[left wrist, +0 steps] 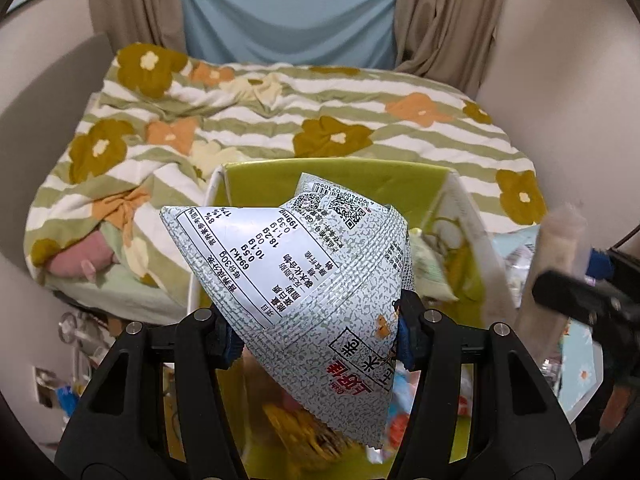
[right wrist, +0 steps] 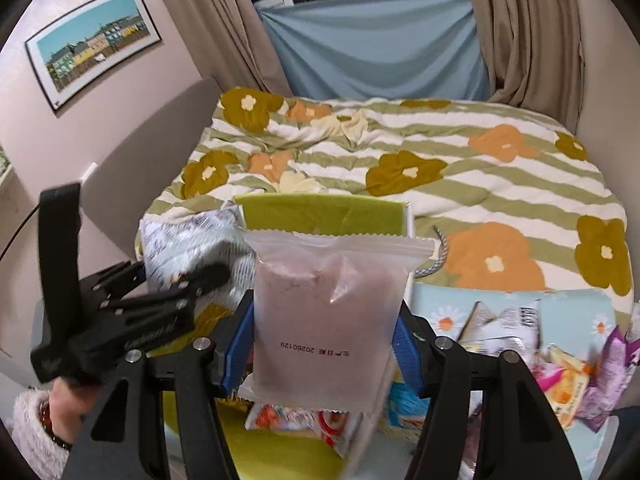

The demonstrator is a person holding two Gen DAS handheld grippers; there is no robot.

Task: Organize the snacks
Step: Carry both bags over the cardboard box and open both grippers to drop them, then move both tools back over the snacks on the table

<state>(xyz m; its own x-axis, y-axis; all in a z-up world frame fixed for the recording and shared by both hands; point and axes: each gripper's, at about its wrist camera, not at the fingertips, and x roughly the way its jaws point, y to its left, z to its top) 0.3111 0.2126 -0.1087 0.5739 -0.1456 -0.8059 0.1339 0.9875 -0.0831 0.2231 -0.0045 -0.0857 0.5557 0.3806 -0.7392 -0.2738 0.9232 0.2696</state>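
My left gripper (left wrist: 316, 336) is shut on a grey-green speckled snack bag (left wrist: 304, 264) with a nutrition label, held above the lime-green storage box (left wrist: 340, 176). Several snack packets lie in the box bottom (left wrist: 296, 420). My right gripper (right wrist: 322, 352) is shut on a frosted pink snack pouch (right wrist: 324, 320) with a zigzag top edge, held upright over the same green box (right wrist: 320, 212). The left gripper (right wrist: 132, 312) with its speckled bag (right wrist: 188, 240) shows at the left of the right wrist view. The right gripper and pouch show blurred at the right edge of the left wrist view (left wrist: 560, 264).
A bed with a green-striped flowered quilt (right wrist: 460, 168) lies behind the box. A light-blue daisy cloth (right wrist: 448, 312) right of the box carries several loose snack packets (right wrist: 560, 372). Curtains, a blue sheet over the window and a framed picture (right wrist: 92, 48) stand beyond.
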